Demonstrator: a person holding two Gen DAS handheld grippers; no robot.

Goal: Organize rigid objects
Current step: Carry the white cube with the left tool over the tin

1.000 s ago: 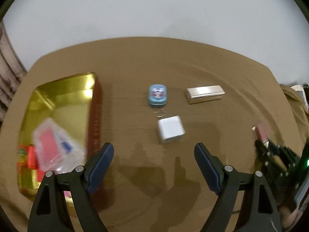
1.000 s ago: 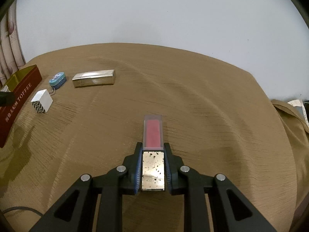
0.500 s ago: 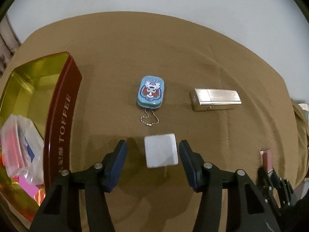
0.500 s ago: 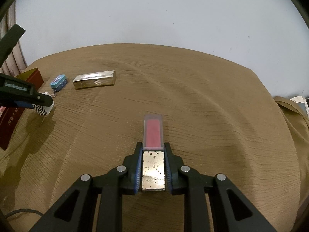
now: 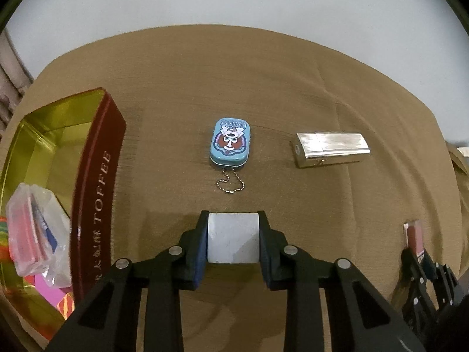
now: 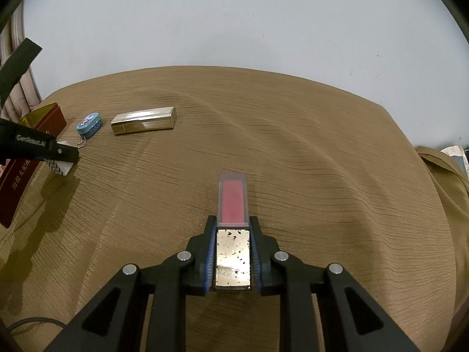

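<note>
- Where the left wrist view is centred low, a white cube (image 5: 233, 237) is clamped by the left tool (image 5: 233, 242); a blue tin (image 5: 230, 142) lies above, a toffee tin (image 5: 96, 193) at left.
- Low in the right wrist view, a red-tipped gold case (image 6: 233, 228) is gripped by the right tool (image 6: 233, 252) over the desk (image 6: 322, 161).

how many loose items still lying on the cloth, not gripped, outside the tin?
2: blue tin mid-cloth, gold case to its right. White cube is in the left gripper, lipstick in the right gripper.
</note>
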